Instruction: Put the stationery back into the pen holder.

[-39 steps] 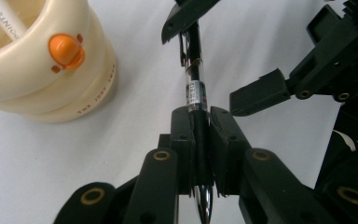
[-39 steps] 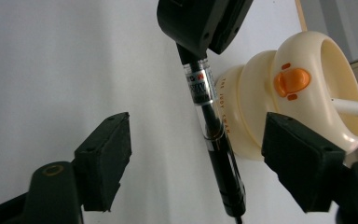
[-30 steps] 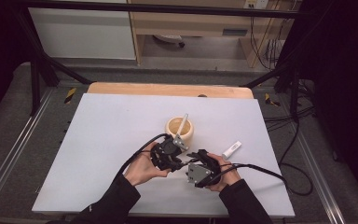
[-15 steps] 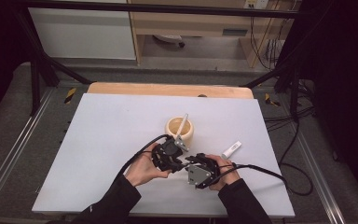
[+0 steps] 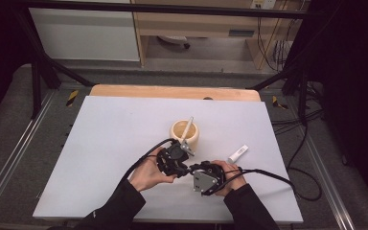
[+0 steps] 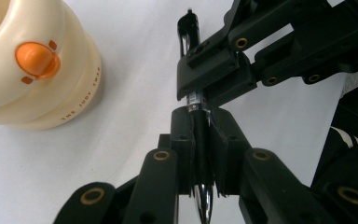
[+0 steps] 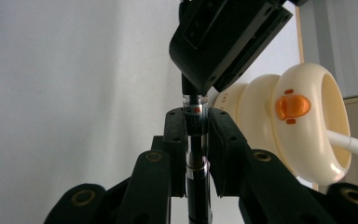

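I read this as a lab recording bay, not a home or shop. My work surface is a white table [image 5: 124, 143] with a bare wooden strip [image 5: 172, 91] along its far edge, standing on grey carpeted floor [image 5: 9, 129]. Black metal stand legs [image 5: 43, 72] brace at both far corners of the table, and yellow-black hazard tape [image 5: 72, 97] marks the floor beside them. Bundles of black cables [image 5: 297, 139] trail off past the right edge. Behind the far edge I see a white cabinet [image 5: 86, 33] and a wooden shelf unit [image 5: 196, 24], with dark curtaining at both sides.
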The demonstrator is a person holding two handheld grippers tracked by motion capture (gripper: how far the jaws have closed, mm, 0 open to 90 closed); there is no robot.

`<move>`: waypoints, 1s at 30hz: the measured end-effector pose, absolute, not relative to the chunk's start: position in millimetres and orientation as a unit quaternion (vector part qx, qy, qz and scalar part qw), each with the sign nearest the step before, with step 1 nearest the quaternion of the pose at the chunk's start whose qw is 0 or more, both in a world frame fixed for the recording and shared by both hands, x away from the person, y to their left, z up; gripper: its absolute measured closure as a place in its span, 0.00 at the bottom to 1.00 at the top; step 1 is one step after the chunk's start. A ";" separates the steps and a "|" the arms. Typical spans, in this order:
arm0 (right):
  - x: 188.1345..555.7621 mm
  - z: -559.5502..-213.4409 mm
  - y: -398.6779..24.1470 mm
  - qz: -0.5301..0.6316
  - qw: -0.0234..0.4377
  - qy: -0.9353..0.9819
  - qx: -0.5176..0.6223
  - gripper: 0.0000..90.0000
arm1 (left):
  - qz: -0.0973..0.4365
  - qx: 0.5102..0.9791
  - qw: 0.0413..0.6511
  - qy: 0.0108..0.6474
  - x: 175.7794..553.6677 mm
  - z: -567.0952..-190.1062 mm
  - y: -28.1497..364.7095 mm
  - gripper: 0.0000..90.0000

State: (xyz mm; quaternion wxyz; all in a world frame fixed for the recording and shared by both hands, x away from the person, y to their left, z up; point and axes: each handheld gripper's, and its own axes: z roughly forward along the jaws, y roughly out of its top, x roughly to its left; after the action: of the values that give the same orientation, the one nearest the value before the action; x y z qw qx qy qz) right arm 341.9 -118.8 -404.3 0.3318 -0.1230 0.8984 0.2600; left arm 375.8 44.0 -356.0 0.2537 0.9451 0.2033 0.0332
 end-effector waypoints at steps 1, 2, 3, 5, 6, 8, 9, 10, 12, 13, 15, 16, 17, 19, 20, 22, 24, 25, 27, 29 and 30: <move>341.9 -404.4 -118.8 0.259 0.332 0.898 -0.126 0.88 | 0.032 0.945 0.254 0.203 376.0 -355.9 44.2 0.89; 341.7 -404.6 -118.9 0.259 0.332 0.898 -0.128 0.88 | 0.031 0.945 0.254 0.203 376.0 -355.9 44.3 0.89; 341.7 -404.6 -119.0 0.259 0.332 0.898 -0.130 0.88 | 0.031 0.945 0.255 0.203 376.1 -355.8 44.5 0.89; 341.5 -404.3 -119.1 0.259 0.332 0.898 -0.130 0.89 | 0.029 0.945 0.256 0.203 376.2 -355.6 44.9 0.88; 341.5 -404.2 -119.1 0.259 0.332 0.898 -0.130 0.89 | 0.031 0.944 0.259 0.202 376.1 -355.5 45.2 0.88; 341.1 -403.9 -119.3 0.261 0.332 0.898 -0.124 0.89 | 0.034 0.943 0.265 0.200 375.8 -355.5 46.0 0.88; 342.0 -403.0 -119.8 0.260 0.332 0.898 -0.126 0.89 | 0.039 0.942 0.268 0.200 375.4 -355.4 46.3 0.88; 342.3 -402.4 -120.0 0.260 0.333 0.898 -0.124 0.89 | 0.045 0.940 0.272 0.201 375.2 -354.9 47.1 0.86; 342.1 -402.1 -120.6 0.259 0.331 0.900 -0.113 0.89 | 0.054 0.938 0.280 0.199 374.8 -353.4 50.2 0.81; 343.0 -401.7 -121.3 0.258 0.328 0.901 -0.115 0.89 | 0.057 0.937 0.282 0.200 374.7 -352.1 52.3 0.78; 344.4 -401.3 -123.1 0.256 0.327 0.903 -0.109 0.89 | 0.064 0.933 0.290 0.201 374.4 -349.7 57.5 0.73; 345.2 -401.3 -124.3 0.257 0.327 0.904 -0.104 0.89 | 0.069 0.932 0.295 0.200 374.0 -348.5 60.4 0.70; 346.5 -401.0 -125.9 0.255 0.330 0.903 -0.102 0.89 | 0.074 0.930 0.300 0.200 373.5 -347.6 63.5 0.65; 347.8 -400.9 -129.1 0.258 0.326 0.905 -0.091 0.89 | 0.079 0.926 0.310 0.201 373.2 -346.0 70.9 0.59; 348.7 -400.4 -131.0 0.255 0.327 0.906 -0.088 0.89 | 0.082 0.924 0.314 0.204 373.1 -345.6 74.8 0.56; 350.0 -400.1 -134.1 0.256 0.326 0.907 -0.078 0.89 | 0.087 0.921 0.319 0.207 373.5 -345.6 82.6 0.51; 350.8 -399.1 -136.4 0.255 0.325 0.908 -0.069 0.89 | 0.092 0.917 0.324 0.214 373.6 -347.1 89.6 0.44; 351.9 -398.4 -137.3 0.258 0.326 0.907 -0.069 0.89 | 0.096 0.916 0.325 0.215 373.7 -348.4 93.2 0.42; 353.1 -397.2 -139.0 0.258 0.326 0.907 -0.065 0.89 | 0.102 0.913 0.326 0.221 373.8 -351.5 100.2 0.36; 353.8 -396.6 -140.9 0.258 0.324 0.908 -0.057 0.89 | 0.106 0.911 0.330 0.226 373.7 -355.3 107.6 0.31; 354.1 -396.5 -141.9 0.259 0.324 0.909 -0.052 0.89 | 0.107 0.909 0.331 0.229 373.4 -357.4 111.4 0.29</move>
State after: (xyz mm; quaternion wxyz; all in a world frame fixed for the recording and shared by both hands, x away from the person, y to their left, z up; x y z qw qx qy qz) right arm 354.1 -141.9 -396.5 0.3240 -0.0517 0.9085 0.2587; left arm 373.4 111.4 -357.4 0.3307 0.9093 0.2290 0.1066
